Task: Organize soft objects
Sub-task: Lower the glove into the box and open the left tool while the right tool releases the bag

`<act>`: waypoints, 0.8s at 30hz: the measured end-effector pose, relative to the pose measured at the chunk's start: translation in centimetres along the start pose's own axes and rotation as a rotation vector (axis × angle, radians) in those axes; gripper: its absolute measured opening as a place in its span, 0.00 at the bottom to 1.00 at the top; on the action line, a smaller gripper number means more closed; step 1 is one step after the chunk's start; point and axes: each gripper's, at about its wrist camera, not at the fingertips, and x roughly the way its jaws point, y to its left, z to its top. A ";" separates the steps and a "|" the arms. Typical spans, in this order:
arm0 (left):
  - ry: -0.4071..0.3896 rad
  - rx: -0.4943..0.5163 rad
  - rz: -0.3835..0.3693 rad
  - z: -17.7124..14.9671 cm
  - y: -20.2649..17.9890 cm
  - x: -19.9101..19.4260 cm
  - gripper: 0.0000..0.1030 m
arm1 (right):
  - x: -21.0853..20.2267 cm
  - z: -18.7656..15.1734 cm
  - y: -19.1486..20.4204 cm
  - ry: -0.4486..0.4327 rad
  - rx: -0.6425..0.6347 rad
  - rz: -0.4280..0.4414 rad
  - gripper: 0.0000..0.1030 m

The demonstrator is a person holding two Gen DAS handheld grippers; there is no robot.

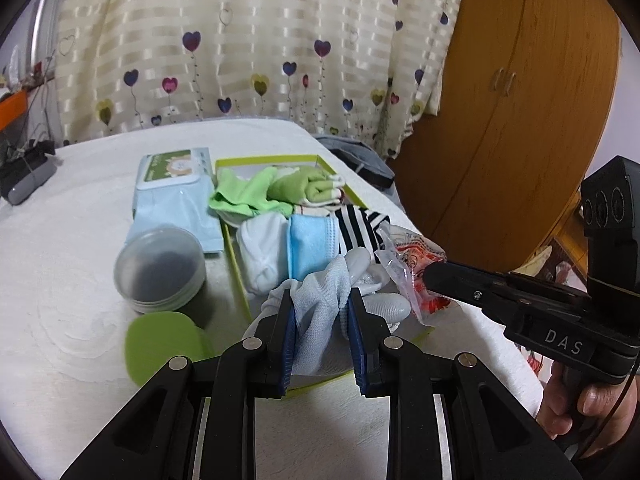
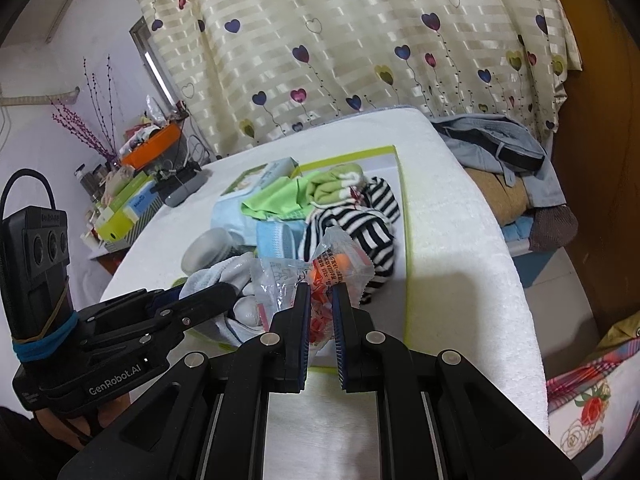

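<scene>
Right wrist view — white tabletop, heart-print curtain behind.

My black left gripper has blue pads around a pale blue-and-white glove. My right gripper pinches a clear packet printed red and orange. Nearby lie a black-and-white striped sock, a lime green cloth, a light blue mask and a cream curtain with purple hearts.
</scene>
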 end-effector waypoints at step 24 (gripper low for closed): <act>0.040 0.007 0.039 0.7 0.0 3.4 0.22 | 3.8 0.6 -1.3 0.069 -0.021 -0.027 0.11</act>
